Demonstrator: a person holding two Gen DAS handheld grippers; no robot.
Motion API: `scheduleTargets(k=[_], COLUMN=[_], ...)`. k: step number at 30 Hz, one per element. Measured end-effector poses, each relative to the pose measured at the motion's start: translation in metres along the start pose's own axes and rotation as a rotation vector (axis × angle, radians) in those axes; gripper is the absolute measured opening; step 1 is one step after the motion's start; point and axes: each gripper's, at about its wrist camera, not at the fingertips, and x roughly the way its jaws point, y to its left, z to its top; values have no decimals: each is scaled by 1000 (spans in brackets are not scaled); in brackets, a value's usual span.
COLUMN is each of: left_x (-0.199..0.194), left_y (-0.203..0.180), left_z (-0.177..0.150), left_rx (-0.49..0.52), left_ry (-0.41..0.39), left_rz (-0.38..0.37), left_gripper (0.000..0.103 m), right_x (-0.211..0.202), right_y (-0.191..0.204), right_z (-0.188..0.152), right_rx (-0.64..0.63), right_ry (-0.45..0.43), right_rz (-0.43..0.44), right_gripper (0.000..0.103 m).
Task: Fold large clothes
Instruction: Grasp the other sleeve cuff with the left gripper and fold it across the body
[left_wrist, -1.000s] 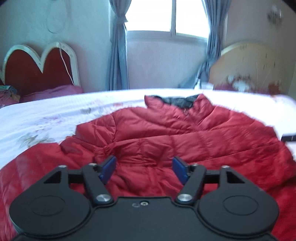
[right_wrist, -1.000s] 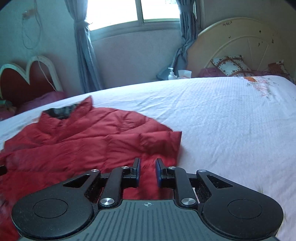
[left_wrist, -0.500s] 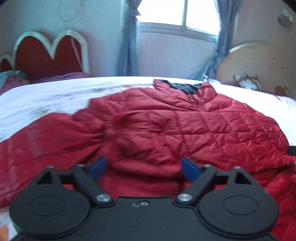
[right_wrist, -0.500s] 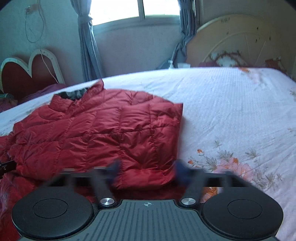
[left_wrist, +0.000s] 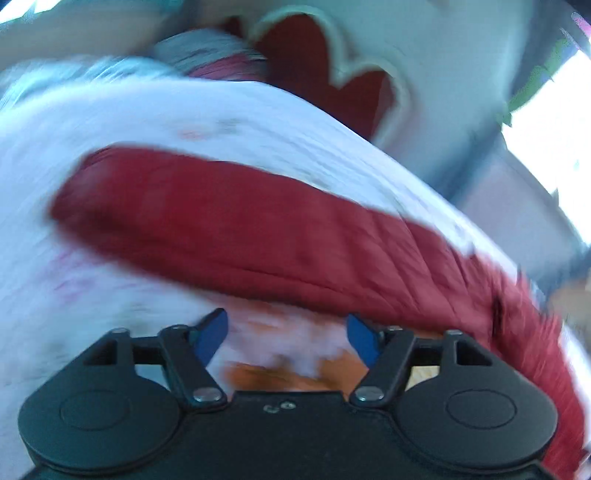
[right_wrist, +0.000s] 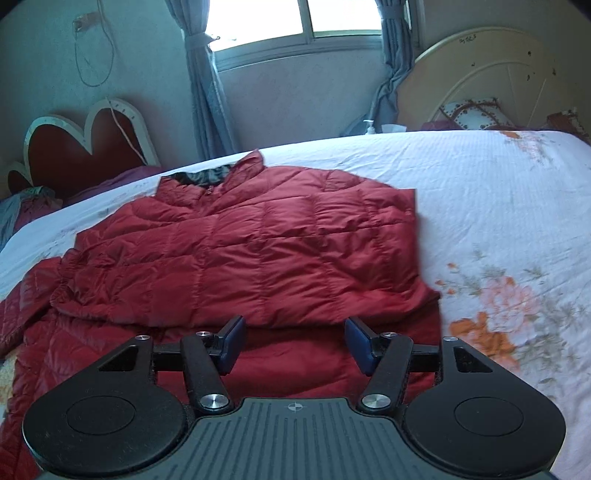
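Fingers of your right gripper, pinched together a second ago, now stand spread and empty just short of the red jacket, whose right side lies folded over its body on the bed. Your left gripper, also spread and empty, has swung away to the outstretched sleeve lying on the sheet in a blurred view. Judging by that, the sleeve is your next fold.

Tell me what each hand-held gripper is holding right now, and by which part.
Nothing is held. The left hand-held gripper is open over the bedsheet, beside the red jacket. The right hand-held gripper is open above the jacket's lower part.
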Motion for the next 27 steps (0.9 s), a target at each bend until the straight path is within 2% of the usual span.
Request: scheduleTargets(k=[6, 10, 12, 13, 14, 15, 16, 17, 20, 23, 27], left_x=[0, 10, 15, 18, 22, 25, 25, 23, 14, 11, 19], left_y=[60, 92, 102, 106, 108, 109, 108, 102, 65, 11, -68], left_z=[26, 33, 35, 37, 39, 40, 42, 45, 56, 61, 50], left_rx=[-290, -486, -552, -562, -549, -526, -504, -465, -265, -77, 137], left_ry=[-60, -119, -131, -129, -119, -104, -105, -123, -174, -181, -146], left_rz=[-36, -100, -112, -112, -101, -87, -81, -77, -85, -150, -267], left_gripper=[60, 58, 49, 36, 17, 11, 9, 8, 7, 7, 7], right_x=[5, 7, 8, 9, 9, 9, 10, 13, 17, 18, 19], right_y=[35, 44, 46, 46, 46, 45, 45, 44, 39, 37, 34], right_z=[5, 10, 14, 15, 15, 16, 16, 17, 17, 16, 17], right_rx=[-34, 20, 44, 51, 58, 65, 65, 68, 88, 105, 131], right_ry=[-6, -9, -12, -14, -17, -23, -21, -8, 5, 0, -3], right_rz=[29, 39, 32, 28, 23, 16, 13, 14, -5, -5, 3], right_gripper=[60, 60, 60, 60, 60, 56, 32, 23, 22, 22, 22])
